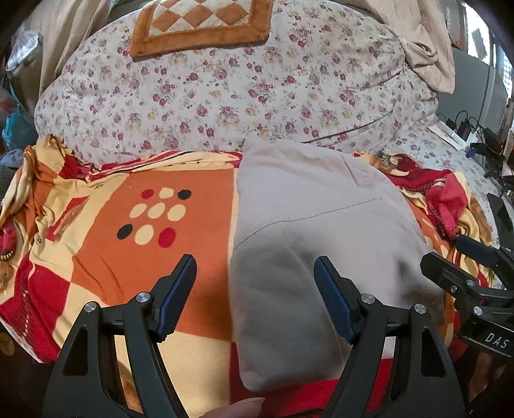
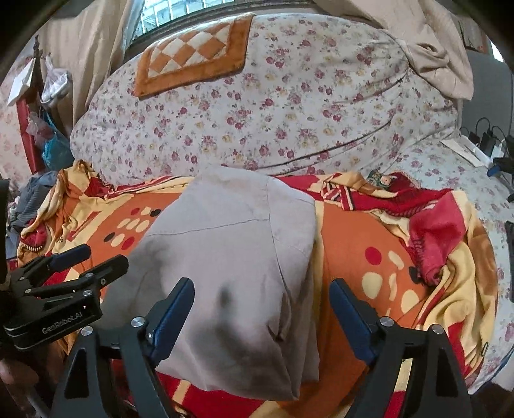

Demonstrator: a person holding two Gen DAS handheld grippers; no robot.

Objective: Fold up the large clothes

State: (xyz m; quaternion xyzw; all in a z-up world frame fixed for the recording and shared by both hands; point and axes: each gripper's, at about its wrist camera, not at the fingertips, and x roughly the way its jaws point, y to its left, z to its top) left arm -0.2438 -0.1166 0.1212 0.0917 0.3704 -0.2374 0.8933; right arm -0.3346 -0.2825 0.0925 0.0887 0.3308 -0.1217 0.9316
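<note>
A beige garment lies folded into a long flat strip on an orange, red and cream blanket. It also shows in the right wrist view. My left gripper is open and empty, hovering over the garment's left edge near its front end. My right gripper is open and empty, hovering over the garment's right part near the front. The right gripper shows at the right edge of the left wrist view, and the left gripper at the left of the right wrist view.
A big floral quilt bundle rises behind the blanket, with an orange checked cushion on top. A crumpled red blanket fold lies right of the garment. Chargers and cables sit at the far right. Bags hang at the far left.
</note>
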